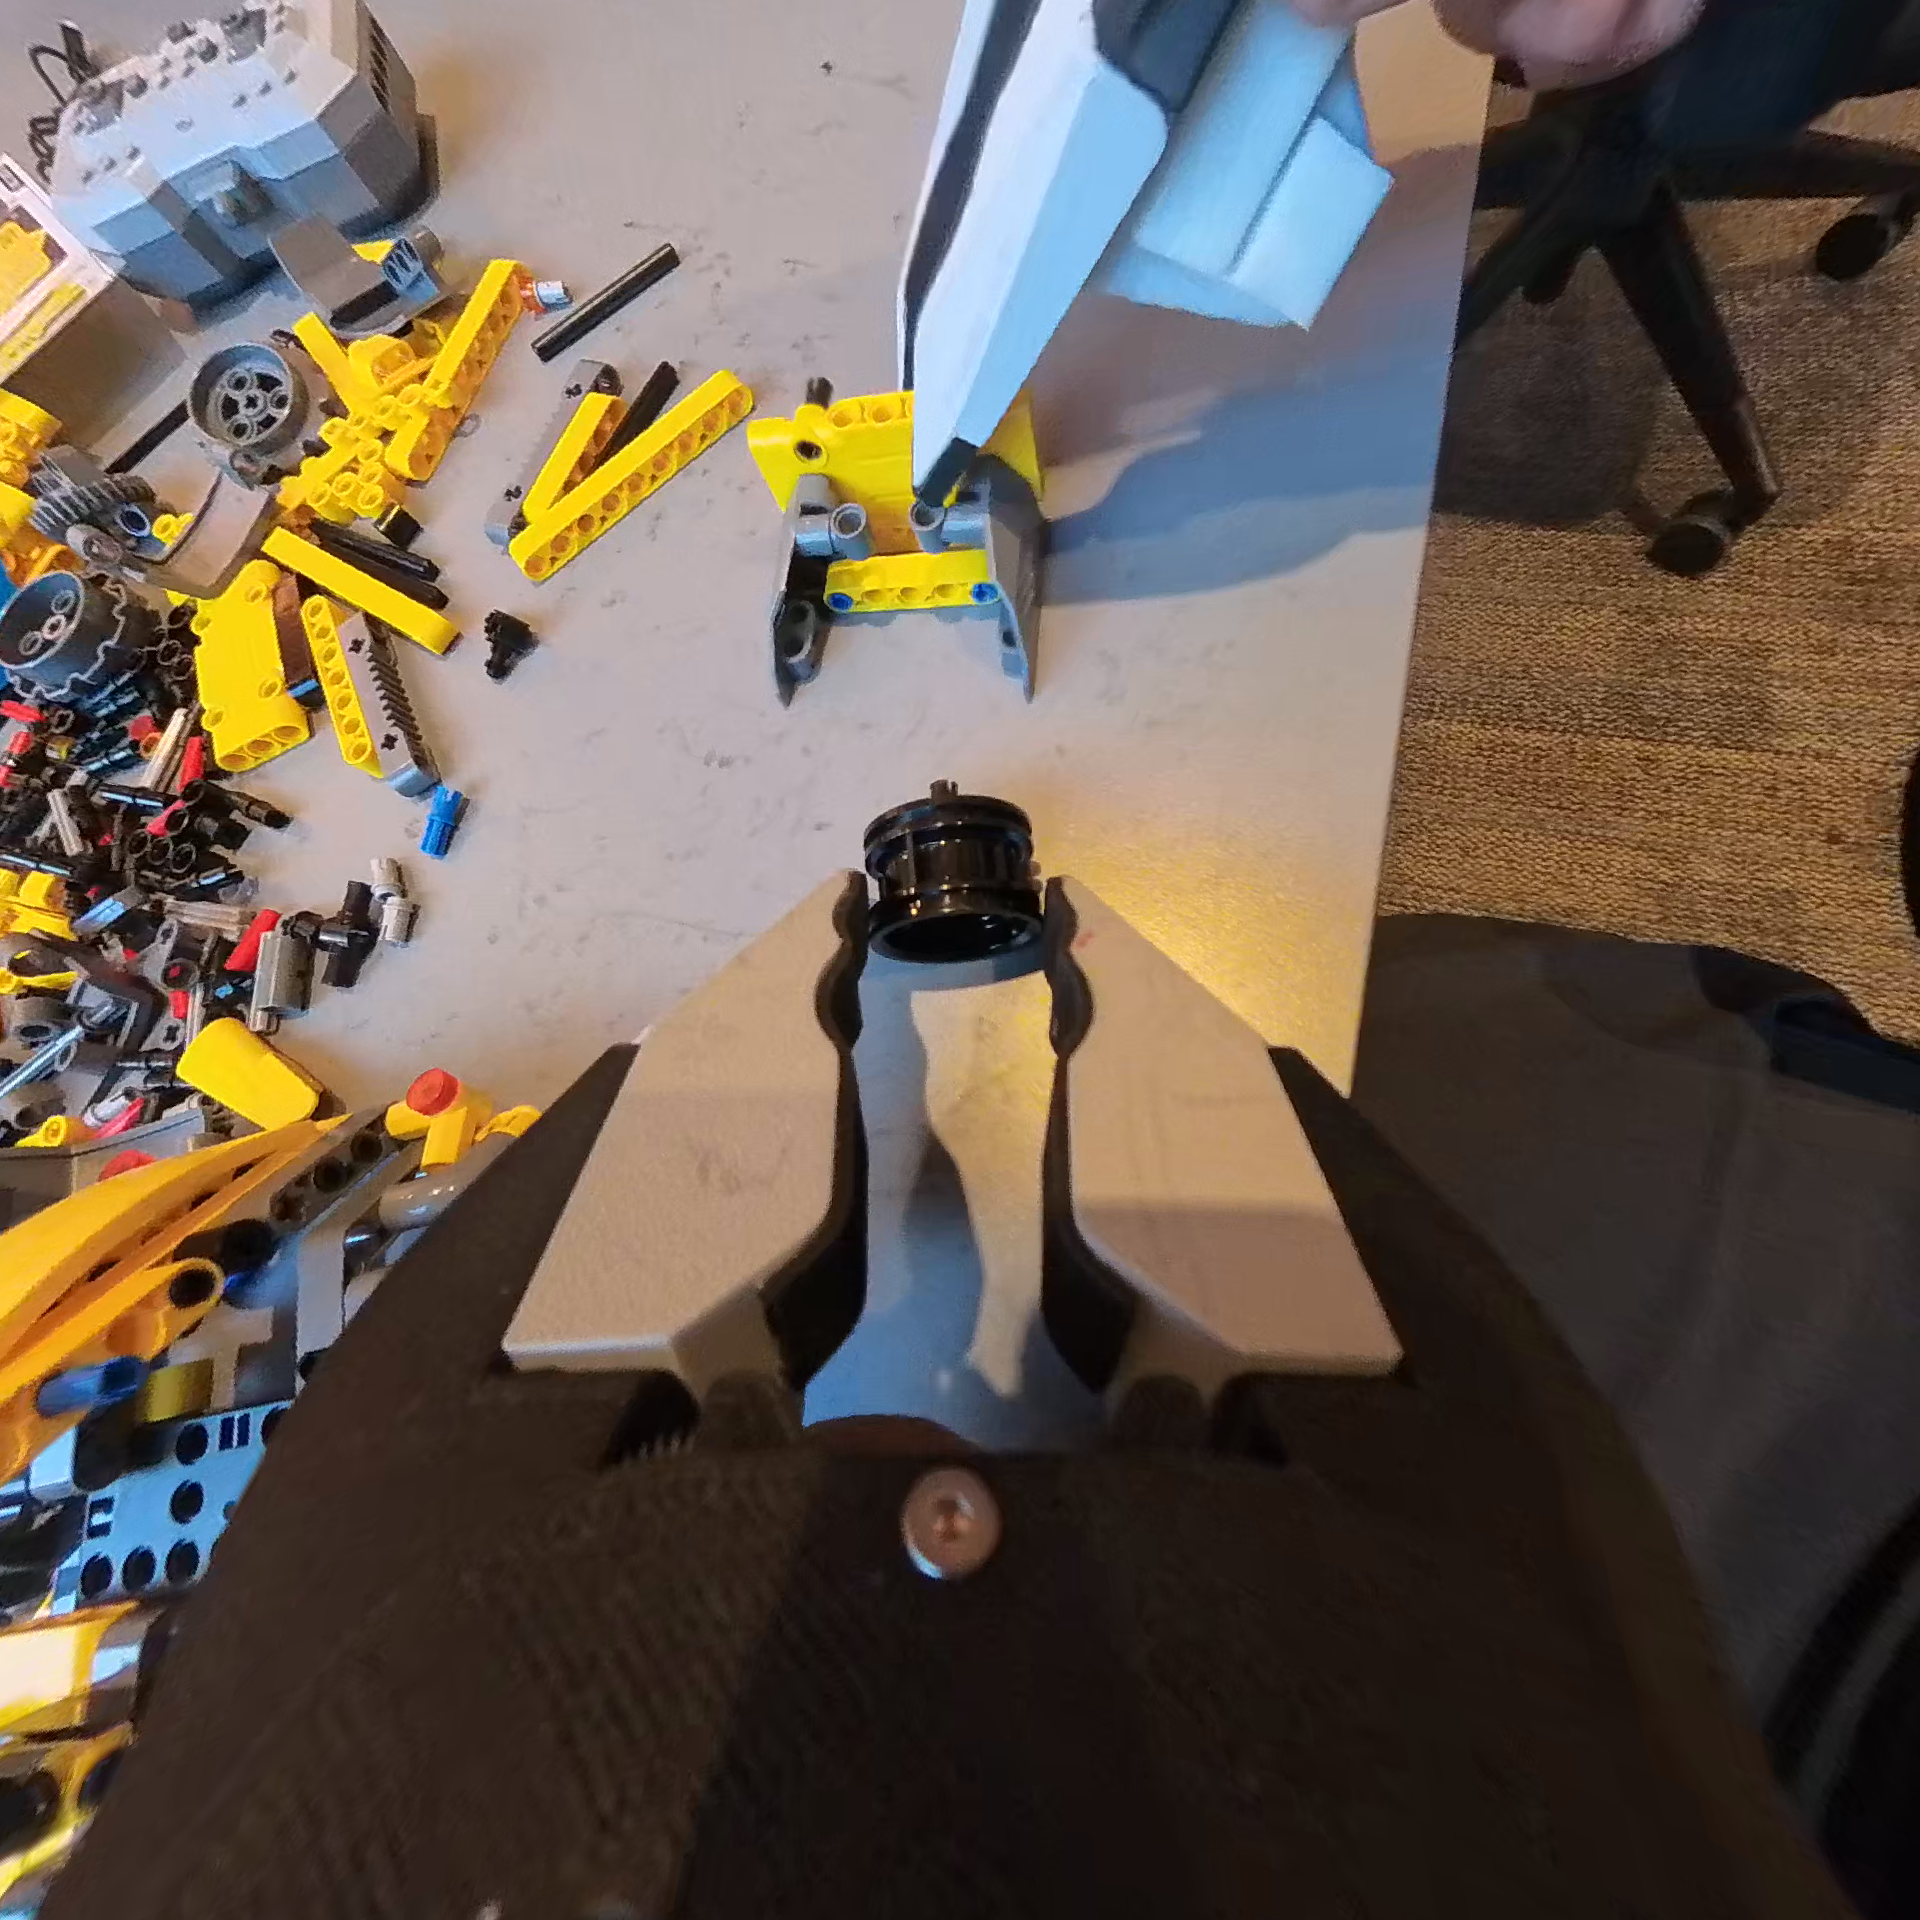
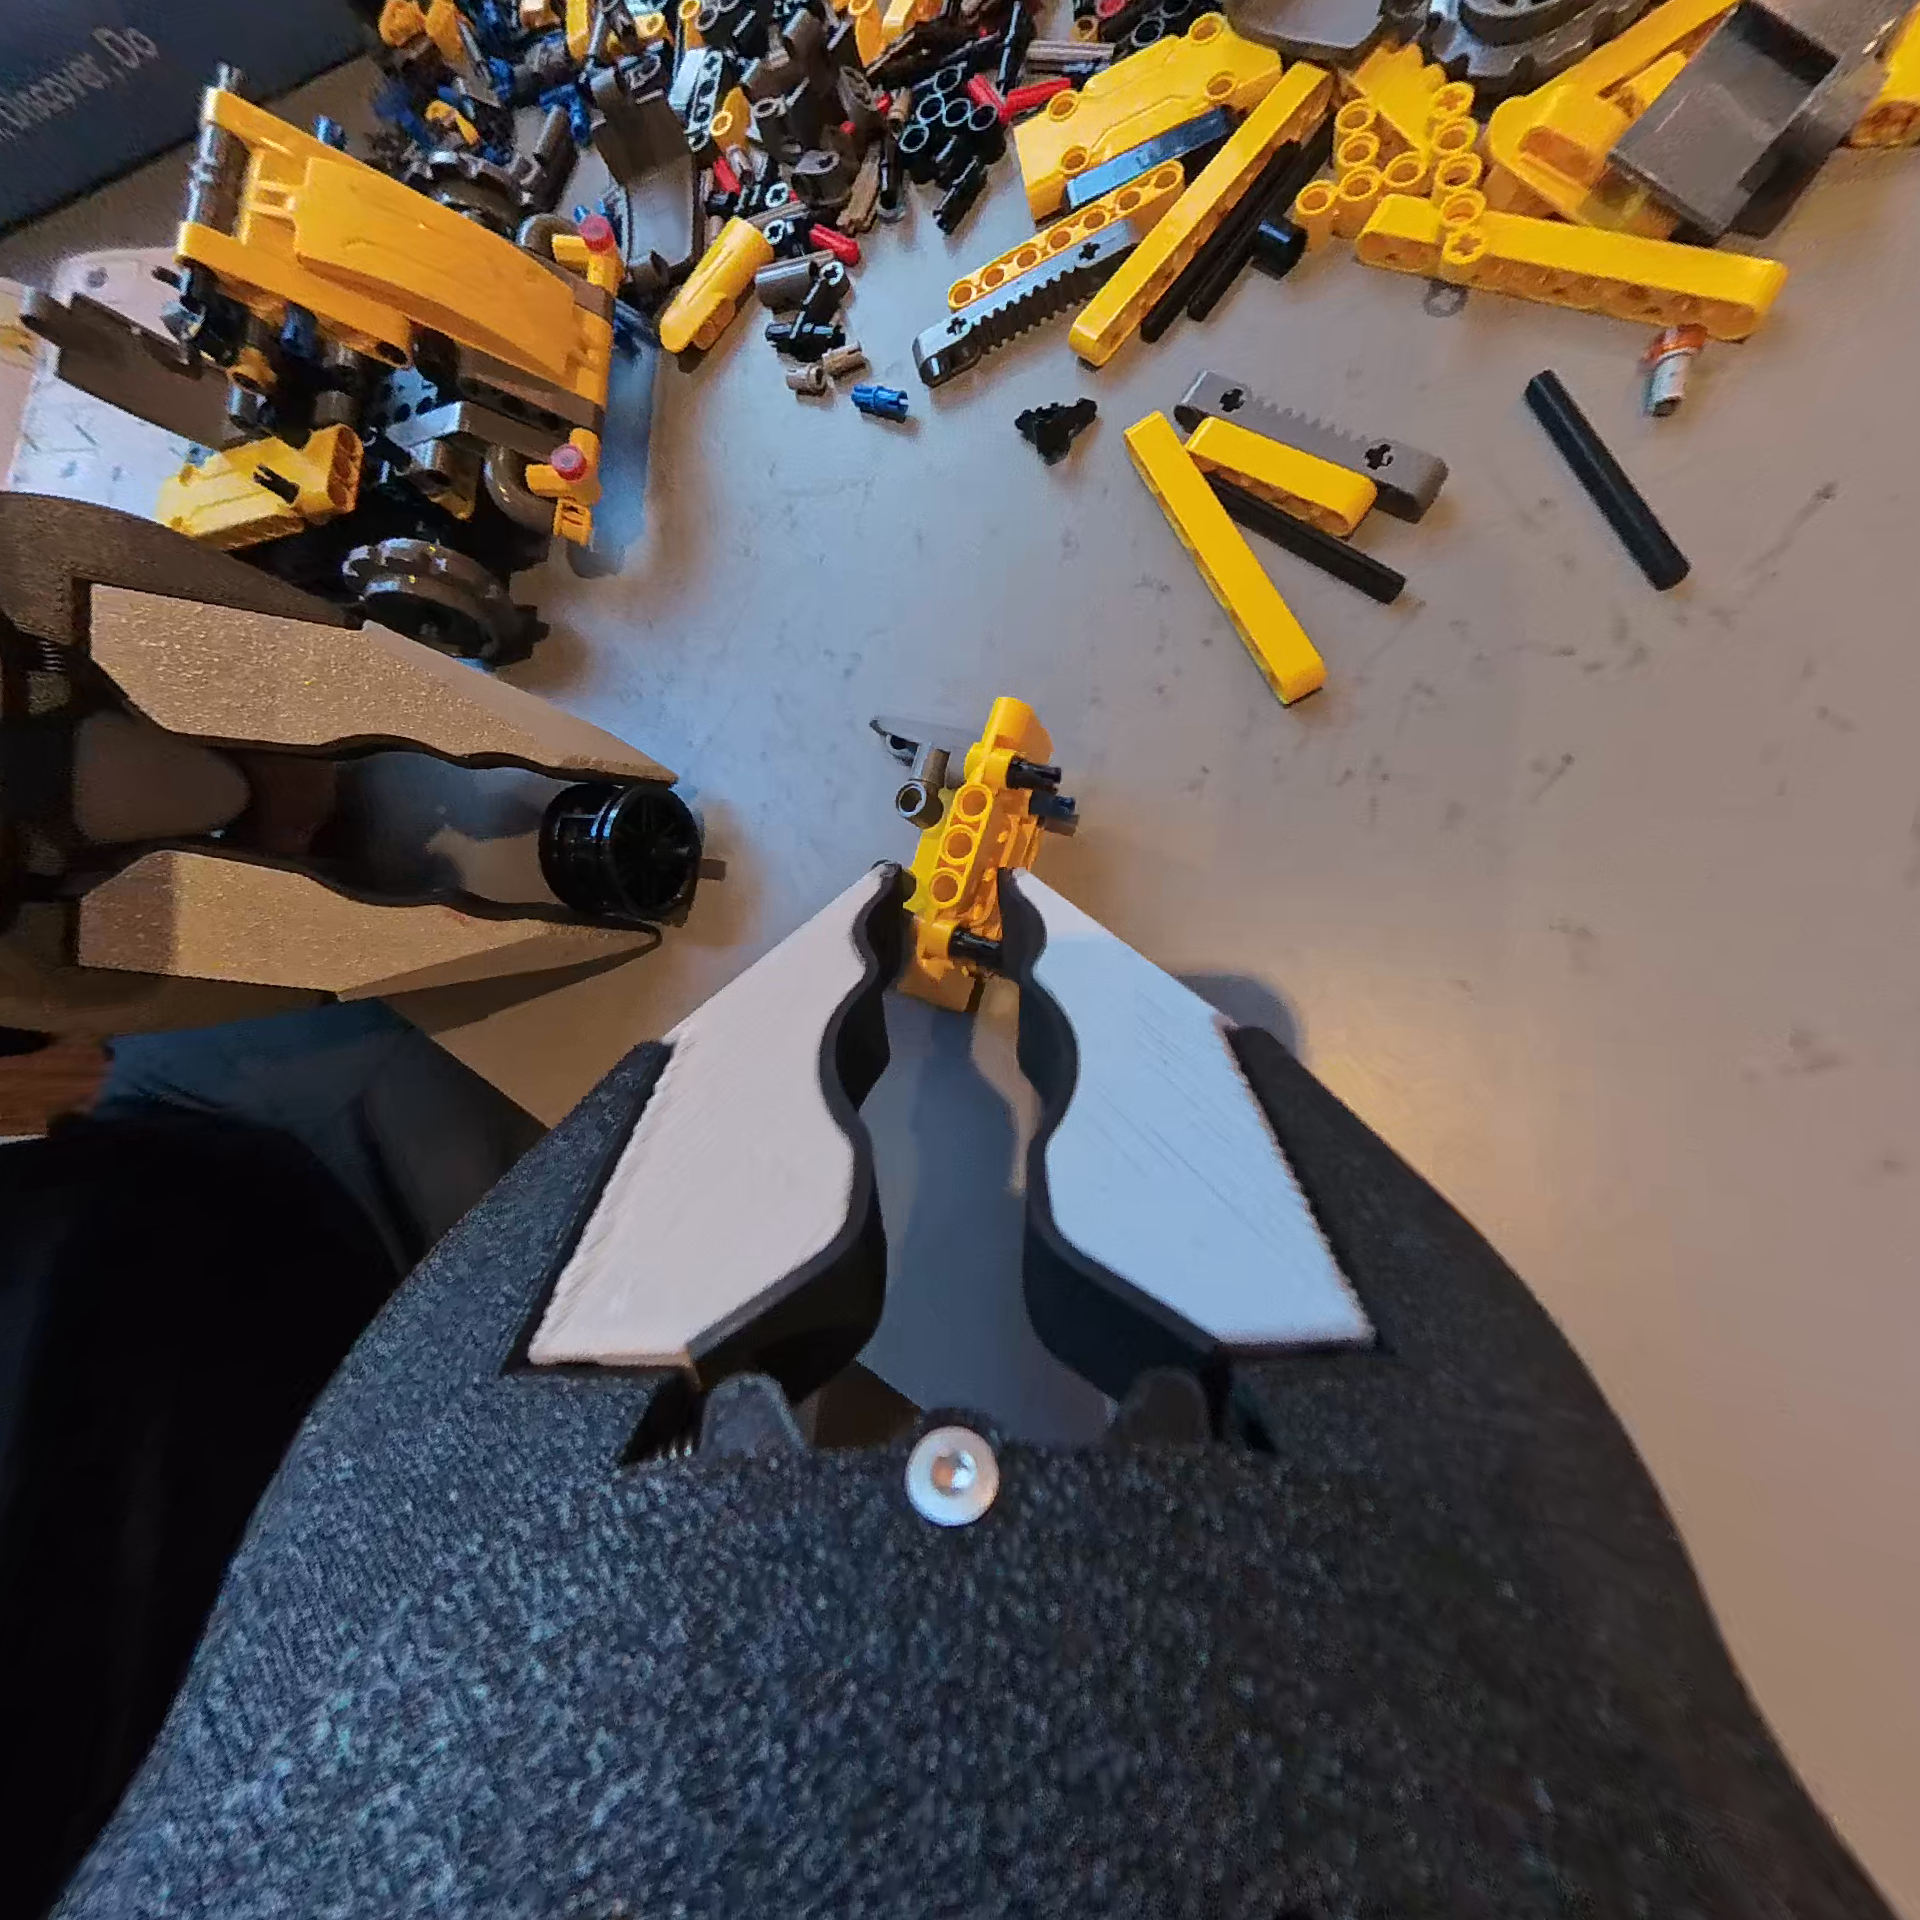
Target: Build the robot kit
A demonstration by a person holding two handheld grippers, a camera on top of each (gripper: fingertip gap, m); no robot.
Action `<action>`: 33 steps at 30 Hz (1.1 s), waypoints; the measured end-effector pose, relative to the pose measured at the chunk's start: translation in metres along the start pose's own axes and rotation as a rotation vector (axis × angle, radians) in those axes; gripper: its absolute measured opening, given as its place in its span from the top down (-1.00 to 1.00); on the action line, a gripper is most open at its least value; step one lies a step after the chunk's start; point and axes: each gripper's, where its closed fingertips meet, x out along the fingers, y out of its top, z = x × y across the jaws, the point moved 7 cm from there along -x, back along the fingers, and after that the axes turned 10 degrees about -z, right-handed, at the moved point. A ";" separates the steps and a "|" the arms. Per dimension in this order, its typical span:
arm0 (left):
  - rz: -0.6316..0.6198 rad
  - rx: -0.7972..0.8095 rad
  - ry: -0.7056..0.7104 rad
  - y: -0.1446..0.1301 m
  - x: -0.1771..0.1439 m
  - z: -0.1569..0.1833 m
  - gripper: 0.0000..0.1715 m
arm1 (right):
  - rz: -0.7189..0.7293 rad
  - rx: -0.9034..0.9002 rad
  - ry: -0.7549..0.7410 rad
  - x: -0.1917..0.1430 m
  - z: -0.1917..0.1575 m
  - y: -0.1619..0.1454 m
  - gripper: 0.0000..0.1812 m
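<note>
The left gripper (image 1: 951, 914) holds a small black wheel hub (image 1: 948, 881) between its fingertips — a glossy, ribbed plastic spool with a short axle stub poking out of its far face. Its grey fingers have a matte, grainy surface and wavy black inner edges, and they are spread only as far as the hub is wide. In the right wrist view the same hub (image 2: 623, 852) shows its spoked face, pinched at the very tips.

The right gripper (image 2: 951, 914) is clamped narrow on a yellow and grey brick assembly (image 2: 971, 852), gripping its lower yellow beam, which is pierced with round holes and carries black pins. From the left wrist view that assembly (image 1: 894, 520) stands on the grey worktop (image 1: 675, 727) near its right edge, with two grey pointed panels splayed toward the camera; the gripper's pale, layered fingers cover its top, and their tips are hard to make out.

Beyond, toward the left edge of the worktop, lies a loose pile of parts (image 1: 208, 623) — yellow holed beams, toothed grey racks, black axles, red and blue pins. A half-built yellow vehicle (image 2: 384, 343) sits beside the pile, partly cut off. A grey blocky unit (image 1: 229, 156) stands at the far left corner.
</note>
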 end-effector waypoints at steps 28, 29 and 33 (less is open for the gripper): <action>0.012 0.037 -0.023 -0.002 -0.002 0.003 0.63 | -0.095 0.055 0.399 0.013 -0.026 -0.004 0.90; 0.013 0.043 -0.014 -0.002 -0.002 0.003 0.63 | -0.098 0.059 0.403 0.013 -0.026 -0.004 0.90; 0.019 0.083 0.018 -0.002 -0.003 0.005 0.63 | -0.128 0.028 0.400 0.014 -0.026 -0.005 0.90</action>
